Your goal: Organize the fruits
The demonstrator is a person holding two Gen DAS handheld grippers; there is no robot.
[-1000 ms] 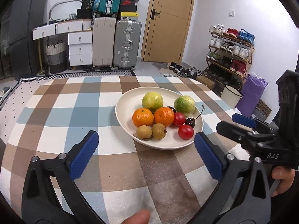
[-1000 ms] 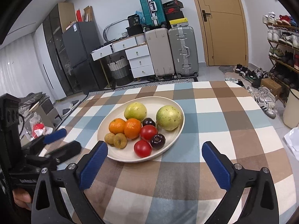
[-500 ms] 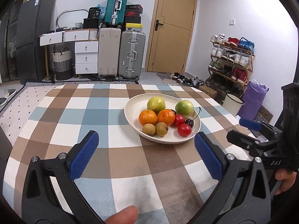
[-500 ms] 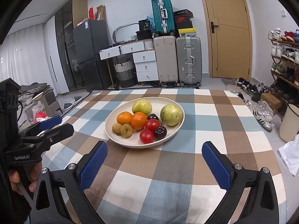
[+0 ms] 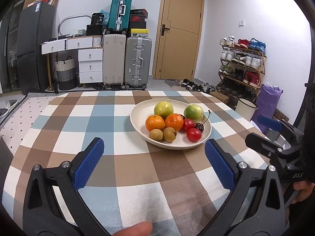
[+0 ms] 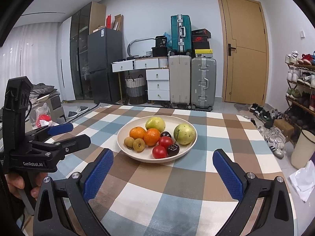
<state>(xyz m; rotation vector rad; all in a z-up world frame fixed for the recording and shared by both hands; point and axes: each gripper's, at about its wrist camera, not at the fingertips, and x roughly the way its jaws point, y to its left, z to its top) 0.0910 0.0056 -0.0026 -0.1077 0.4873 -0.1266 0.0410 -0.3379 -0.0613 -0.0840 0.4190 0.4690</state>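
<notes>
A cream plate (image 5: 137,116) (image 6: 122,137) on the checked tablecloth holds two green fruits (image 5: 163,107) (image 6: 155,123), two oranges (image 5: 155,123) (image 6: 151,136), two small brown fruits (image 5: 156,134) (image 6: 138,144), two red tomatoes (image 5: 194,134) (image 6: 159,151) and dark cherries (image 5: 199,126) (image 6: 173,149). My left gripper (image 5: 154,161) is open and empty, low over the table short of the plate. My right gripper (image 6: 163,167) is open and empty, also short of the plate. Each gripper shows in the other's view, the right one (image 5: 275,137) and the left one (image 6: 59,135).
The checked table (image 5: 98,118) ends in a rounded far edge. Beyond it stand suitcases (image 5: 126,61), white drawers (image 5: 90,64), a door (image 5: 177,35) and a shoe rack (image 5: 242,64). A white bin (image 6: 303,149) stands on the floor at the right.
Both grippers have drawn back and levelled, so the plate looks smaller and farther away. Both jaws stay open. The fruit has not moved.
</notes>
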